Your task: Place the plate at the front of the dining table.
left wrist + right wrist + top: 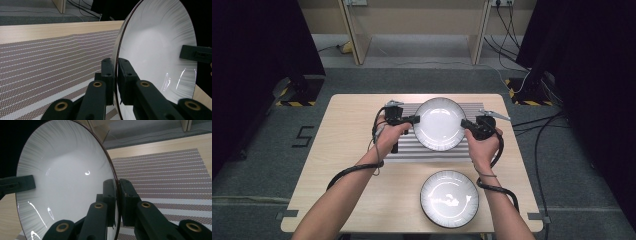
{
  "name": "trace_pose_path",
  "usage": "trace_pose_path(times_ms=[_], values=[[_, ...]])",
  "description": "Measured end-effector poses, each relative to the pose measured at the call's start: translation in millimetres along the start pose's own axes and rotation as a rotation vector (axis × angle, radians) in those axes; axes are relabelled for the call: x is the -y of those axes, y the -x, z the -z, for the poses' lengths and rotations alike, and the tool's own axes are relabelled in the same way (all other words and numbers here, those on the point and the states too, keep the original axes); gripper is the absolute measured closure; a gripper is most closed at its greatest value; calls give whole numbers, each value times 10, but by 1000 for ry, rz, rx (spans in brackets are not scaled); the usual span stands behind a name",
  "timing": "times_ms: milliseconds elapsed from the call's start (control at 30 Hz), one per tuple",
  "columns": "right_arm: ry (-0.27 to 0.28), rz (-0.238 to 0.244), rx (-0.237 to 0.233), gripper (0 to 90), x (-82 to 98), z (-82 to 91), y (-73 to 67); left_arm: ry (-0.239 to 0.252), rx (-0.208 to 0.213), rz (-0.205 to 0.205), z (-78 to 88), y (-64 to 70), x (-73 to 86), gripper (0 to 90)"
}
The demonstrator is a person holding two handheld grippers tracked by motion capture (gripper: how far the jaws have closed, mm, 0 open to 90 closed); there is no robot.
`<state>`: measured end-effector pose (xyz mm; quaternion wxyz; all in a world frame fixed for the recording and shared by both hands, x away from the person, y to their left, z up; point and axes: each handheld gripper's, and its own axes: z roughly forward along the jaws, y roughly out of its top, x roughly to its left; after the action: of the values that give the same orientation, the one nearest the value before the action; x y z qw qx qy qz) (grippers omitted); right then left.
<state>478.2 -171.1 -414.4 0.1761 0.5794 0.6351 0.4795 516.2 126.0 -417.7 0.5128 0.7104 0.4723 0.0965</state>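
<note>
While a second white plate (449,198) rests flat on the near edge of the light wooden table (342,145), a person holds another white plate (439,123) above a striped placemat (432,152) with a two-jaw gripper in each hand. In the high view, the left gripper (416,119) meets the held plate at its left rim and the right gripper (463,123) meets it at the opposite rim, so the plate hangs between the two tools. The person's left hand (388,136) and right hand (483,146) come up from the bottom of that view, and a black cable trails from each tool along the forearm.

The left gripper view shows its black jaws clamped close on the plate's dark-edged rim (115,75), one jaw on the white ribbed inner face and one behind it, with hardly any gap beyond the thickness of the rim. The right gripper view shows the same clenched hold on the far rim (117,195), again one jaw on each face.

The held plate is clear of the woven, brown-and-white striped placemat, which lies at the middle of the table towards its far side. The near plate sits apart from the mat, just in front of the person's right forearm.
</note>
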Motion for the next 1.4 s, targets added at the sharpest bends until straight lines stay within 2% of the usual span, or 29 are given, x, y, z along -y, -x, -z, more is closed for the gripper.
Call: trace_pose_path(times_ms=[600,1400], values=[[-7,-11,5,845,-57,-101,10,-10,-18,0,-86,-68,-69,824],[-19,-19,19,846,-101,-301,29,-12,-49,27,-240,-205,-92,816]])
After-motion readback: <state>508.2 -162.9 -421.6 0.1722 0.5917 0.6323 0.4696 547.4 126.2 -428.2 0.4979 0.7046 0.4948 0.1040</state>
